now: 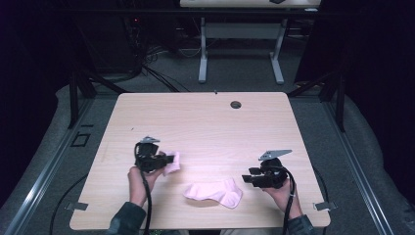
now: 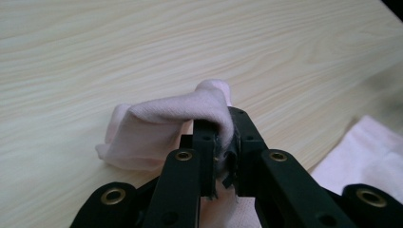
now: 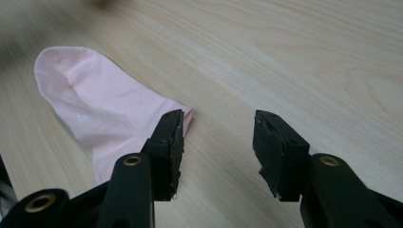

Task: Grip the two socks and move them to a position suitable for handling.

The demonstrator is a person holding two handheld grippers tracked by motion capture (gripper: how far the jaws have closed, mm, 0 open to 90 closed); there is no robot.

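Observation:
Two pink socks are on the wooden table. My left gripper [image 1: 169,158] [image 2: 223,142] is shut on one pink sock [image 1: 173,163] [image 2: 157,133], whose fabric is pinched between the black jaws and bunches up over them. The second pink sock [image 1: 215,192] [image 3: 100,104] lies flat near the front edge; a corner of it shows at the right of the left gripper view [image 2: 370,147]. My right gripper [image 1: 247,179] [image 3: 218,152] hovers just right of that flat sock, open, with bare table between its jaws; its left finger [image 3: 166,147] overlaps the sock's edge.
The light wooden table [image 1: 205,122] has a round cable hole [image 1: 236,104] near its far edge. Beyond it the floor holds cables and the legs of another desk [image 1: 240,54]. The table's far half is bare wood.

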